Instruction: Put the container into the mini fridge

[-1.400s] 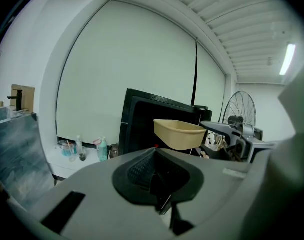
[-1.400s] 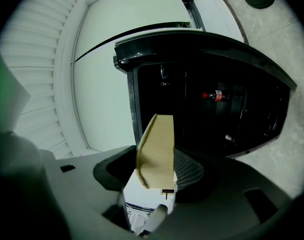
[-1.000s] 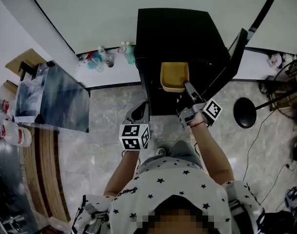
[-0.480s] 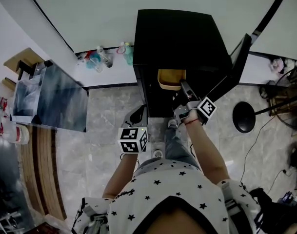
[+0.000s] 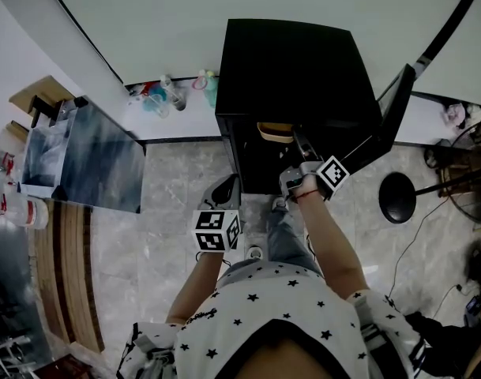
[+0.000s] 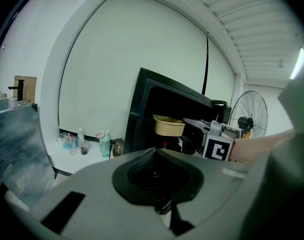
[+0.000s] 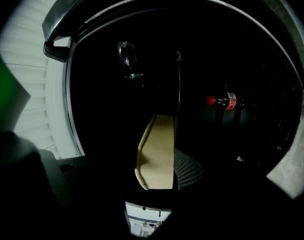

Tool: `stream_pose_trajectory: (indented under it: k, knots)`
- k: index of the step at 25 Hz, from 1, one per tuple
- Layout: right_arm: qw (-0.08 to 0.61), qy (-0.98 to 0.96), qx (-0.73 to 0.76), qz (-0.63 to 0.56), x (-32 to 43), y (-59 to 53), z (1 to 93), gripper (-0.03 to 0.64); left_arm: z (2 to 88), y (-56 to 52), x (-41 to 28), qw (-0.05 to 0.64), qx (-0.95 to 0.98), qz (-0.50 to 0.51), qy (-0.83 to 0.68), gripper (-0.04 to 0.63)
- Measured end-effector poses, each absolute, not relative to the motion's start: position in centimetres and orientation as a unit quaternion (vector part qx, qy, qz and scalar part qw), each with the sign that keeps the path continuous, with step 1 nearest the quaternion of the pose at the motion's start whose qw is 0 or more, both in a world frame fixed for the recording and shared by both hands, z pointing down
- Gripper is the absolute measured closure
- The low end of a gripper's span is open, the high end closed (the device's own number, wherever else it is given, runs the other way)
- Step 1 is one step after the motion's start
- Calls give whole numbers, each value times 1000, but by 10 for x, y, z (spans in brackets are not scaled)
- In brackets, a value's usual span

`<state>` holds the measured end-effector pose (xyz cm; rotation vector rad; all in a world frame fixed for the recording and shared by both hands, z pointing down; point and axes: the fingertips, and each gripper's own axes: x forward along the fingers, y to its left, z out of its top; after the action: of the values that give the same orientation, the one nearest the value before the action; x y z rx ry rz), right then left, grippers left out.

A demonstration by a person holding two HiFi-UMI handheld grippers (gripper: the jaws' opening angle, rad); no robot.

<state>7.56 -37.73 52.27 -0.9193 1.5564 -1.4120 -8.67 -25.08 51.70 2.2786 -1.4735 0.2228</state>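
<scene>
A tan container (image 5: 275,130) pokes halfway out of the black mini fridge (image 5: 291,69), whose door (image 5: 392,125) stands open to the right. My right gripper (image 5: 298,139) is shut on the container's near rim. In the right gripper view the container (image 7: 156,151) hangs inside the dark fridge, with a ribbed pad (image 7: 188,169) pressed on its wall. In the left gripper view the container (image 6: 168,125) sits at the fridge opening. My left gripper (image 5: 224,189) hangs low in front of the fridge, shut and empty.
A red-capped cola bottle (image 7: 225,101) stands inside the fridge. Bottles and cups (image 5: 173,89) sit on the floor by the wall, left of the fridge. A glass-topped table (image 5: 90,160) is at left. A fan base (image 5: 396,198) and cables lie at right.
My right gripper has carried the container forward, deeper into the fridge, so less of it shows. The left gripper has stayed nearly still.
</scene>
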Motion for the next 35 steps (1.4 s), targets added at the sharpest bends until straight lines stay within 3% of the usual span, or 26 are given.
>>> stream_pose_trajectory:
  k: [25,35]
  knots:
    - [404,619,-401,-541,80,-412,527,399,525,-257,-84,217,817,84,-527,584]
    - [369,626,-429,-536,80,-407,526,280,521,-256,-83,213,819,81,-526,584]
